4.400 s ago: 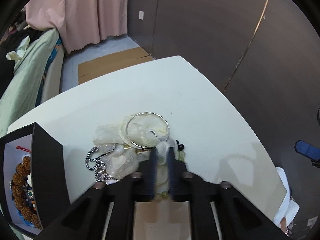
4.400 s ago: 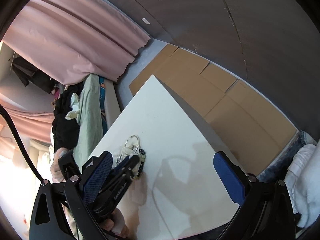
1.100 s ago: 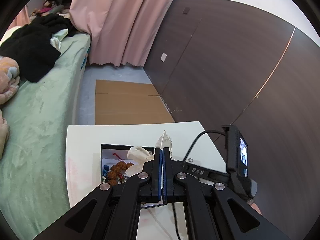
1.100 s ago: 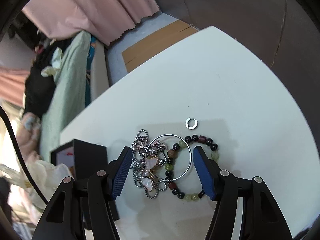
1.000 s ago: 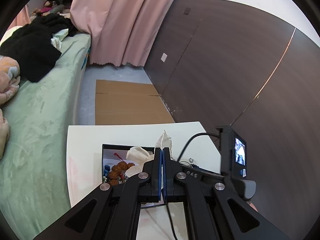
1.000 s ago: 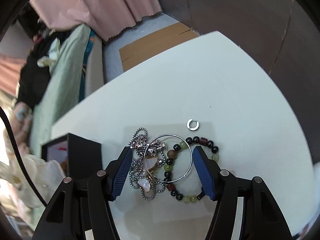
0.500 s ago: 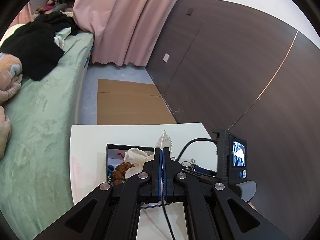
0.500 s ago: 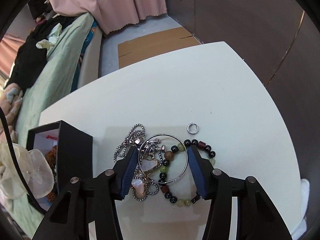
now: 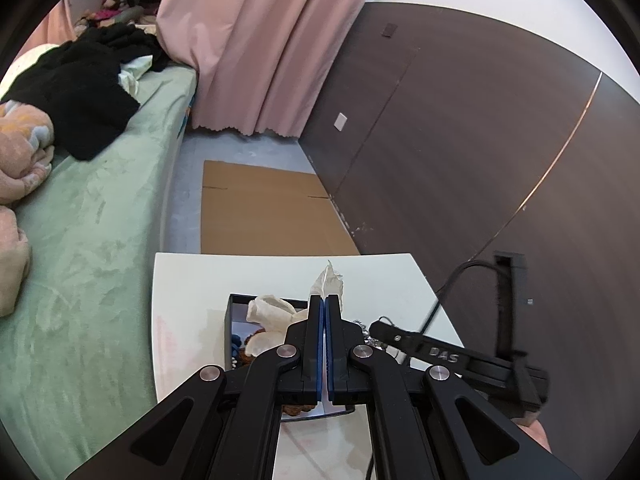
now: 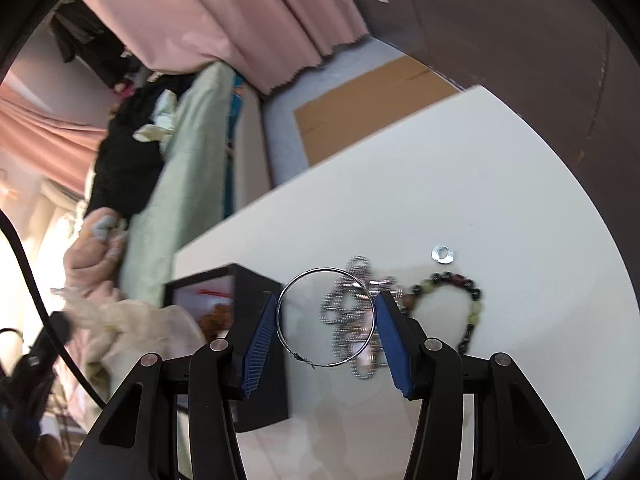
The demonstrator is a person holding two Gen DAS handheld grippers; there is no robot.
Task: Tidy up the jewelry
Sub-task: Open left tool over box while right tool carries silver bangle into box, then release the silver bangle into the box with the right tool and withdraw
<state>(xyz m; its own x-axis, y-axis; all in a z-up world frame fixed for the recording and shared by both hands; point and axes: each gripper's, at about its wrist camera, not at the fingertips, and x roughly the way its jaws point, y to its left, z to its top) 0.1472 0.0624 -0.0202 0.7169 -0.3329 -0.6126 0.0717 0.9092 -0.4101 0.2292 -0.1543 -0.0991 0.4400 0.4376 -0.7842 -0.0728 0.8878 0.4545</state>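
Hoop point(image 10: 326, 318) clamped between right gripper point(image 10: 326, 320) pads, raised above table point(image 10: 460, 184).

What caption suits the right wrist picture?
Right gripper fingers clamp a silver hoop beside the black box.

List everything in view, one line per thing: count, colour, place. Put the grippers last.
hoop: one, silver, clamped between the right fingers, lifted off the table.
chain necklace: one, silver, heaped on the table behind the hoop.
bead bracelet: one, green and dark beads, on the table right of the chain.
small ring: one, silver, on the table beyond the bracelet.
box: one, black, open, on the table's left part, brown beads inside.
pouch: one, cream, gauzy, hanging over the box.
table: one, white.
cardboard: one, brown, flat on the floor.
left gripper: shut on the pouch.
right gripper: shut on the hoop.
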